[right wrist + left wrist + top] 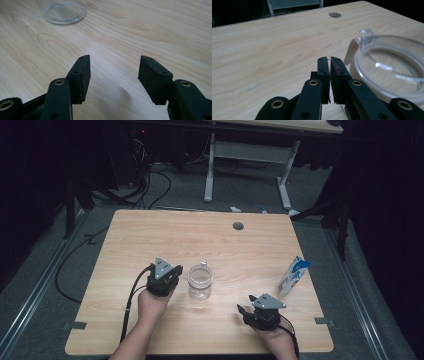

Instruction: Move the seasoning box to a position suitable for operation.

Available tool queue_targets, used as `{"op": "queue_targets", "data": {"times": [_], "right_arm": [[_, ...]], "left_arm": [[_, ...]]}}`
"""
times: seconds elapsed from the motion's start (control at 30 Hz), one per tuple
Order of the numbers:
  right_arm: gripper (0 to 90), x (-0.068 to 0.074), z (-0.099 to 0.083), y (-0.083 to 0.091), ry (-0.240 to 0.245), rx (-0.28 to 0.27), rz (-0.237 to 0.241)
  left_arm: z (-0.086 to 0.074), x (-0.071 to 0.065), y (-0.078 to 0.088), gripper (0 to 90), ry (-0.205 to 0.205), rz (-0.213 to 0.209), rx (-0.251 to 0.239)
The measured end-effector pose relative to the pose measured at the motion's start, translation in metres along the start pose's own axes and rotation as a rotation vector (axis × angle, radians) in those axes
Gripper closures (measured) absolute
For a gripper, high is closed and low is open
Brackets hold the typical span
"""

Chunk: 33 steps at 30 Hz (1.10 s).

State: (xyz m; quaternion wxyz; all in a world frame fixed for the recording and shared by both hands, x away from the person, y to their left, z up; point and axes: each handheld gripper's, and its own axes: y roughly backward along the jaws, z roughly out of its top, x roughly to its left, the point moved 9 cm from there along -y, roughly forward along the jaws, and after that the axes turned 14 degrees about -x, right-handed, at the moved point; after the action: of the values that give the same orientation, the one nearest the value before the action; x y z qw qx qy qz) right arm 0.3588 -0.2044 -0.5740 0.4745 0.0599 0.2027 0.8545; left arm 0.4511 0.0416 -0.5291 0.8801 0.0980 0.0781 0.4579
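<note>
A: How much room is there on the surface [150, 235]?

B: Plenty. In the high view the whole upper half of the wooden top is bare apart from a small round grommet hole [238, 226] near the far edge. The left edge and the lower left corner are free as well.

A: And near the right edge?

B: A blue and white pouch [293, 275] stands there, right of centre in the frame, well apart from both hands.

A: Where is the jar?

B: The clear jar [200, 281] stands upright at the middle of the frame, just beside the left gripper [172, 276], which sits to its left. The right gripper [244, 308] is at the lower right, apart from the jar, with open wood between them.

A: How does the jar look?

B: Transparent, round and open at the top. In the left gripper view its wide rim [392, 67] has a pale band and a small clear tab at the far side.

A: The jaws?

B: The left gripper's jaws are clenched almost together, with a thin slit between them and nothing in it. The right gripper's jaws are released, spread wide over bare wood.
</note>
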Motion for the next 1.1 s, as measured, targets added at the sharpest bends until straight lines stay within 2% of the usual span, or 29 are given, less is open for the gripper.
{"op": "queue_targets", "data": {"times": [0.03,0.1,0.27,0.33,0.37,0.67,0.73,0.83,0.93,0.97,1.03,1.1], "right_arm": [[43.4,0.0,0.0,0.0,0.001,0.003,0.0],[43.4,0.001,-0.001,-0.001,0.009,0.003,0.002],[43.3,0.003,-0.002,-0.002,0.012,0.005,0.005],[43.3,0.003,-0.002,-0.001,0.012,0.004,0.005],[43.3,0.002,-0.002,-0.001,0.012,0.005,0.003],[43.3,0.001,-0.001,0.0,0.016,0.001,0.003],[43.2,0.002,-0.001,0.0,0.015,0.003,0.003],[43.3,0.003,-0.001,-0.001,0.018,0.004,0.004],[43.3,0.003,-0.001,-0.001,0.012,0.002,0.004],[44.7,0.001,-0.001,-0.001,0.009,0.001,0.0],[46.1,0.001,-0.001,-0.001,0.007,0.001,-0.001],[49.0,-0.001,0.0,-0.001,-0.003,-0.005,-0.01]], "left_arm": [[-0.006,-0.002,-0.006,89.5,0.004,-0.013,0.0],[-0.007,-0.003,-0.011,89.8,0.009,-0.023,-0.011],[-0.006,-0.005,-0.018,90.0,0.03,-0.038,-0.028],[-0.006,-0.009,-0.017,90.0,0.025,-0.053,-0.029],[-0.006,-0.012,-0.015,90.0,0.011,-0.054,-0.029],[-0.008,-0.027,0.003,90.0,-0.001,-0.07,-0.042],[-0.01,-0.034,0.008,90.0,0.009,-0.091,-0.046],[-0.012,-0.047,0.018,90.0,0.001,-0.113,-0.051],[-0.015,-0.053,0.023,90.0,0.002,-0.122,-0.05],[-0.017,-0.056,0.026,90.0,-0.015,-0.116,-0.044],[-0.017,-0.056,0.027,89.9,-0.025,-0.106,-0.043],[-0.018,-0.057,0.029,86.3,-0.043,-0.095,-0.044]]}}
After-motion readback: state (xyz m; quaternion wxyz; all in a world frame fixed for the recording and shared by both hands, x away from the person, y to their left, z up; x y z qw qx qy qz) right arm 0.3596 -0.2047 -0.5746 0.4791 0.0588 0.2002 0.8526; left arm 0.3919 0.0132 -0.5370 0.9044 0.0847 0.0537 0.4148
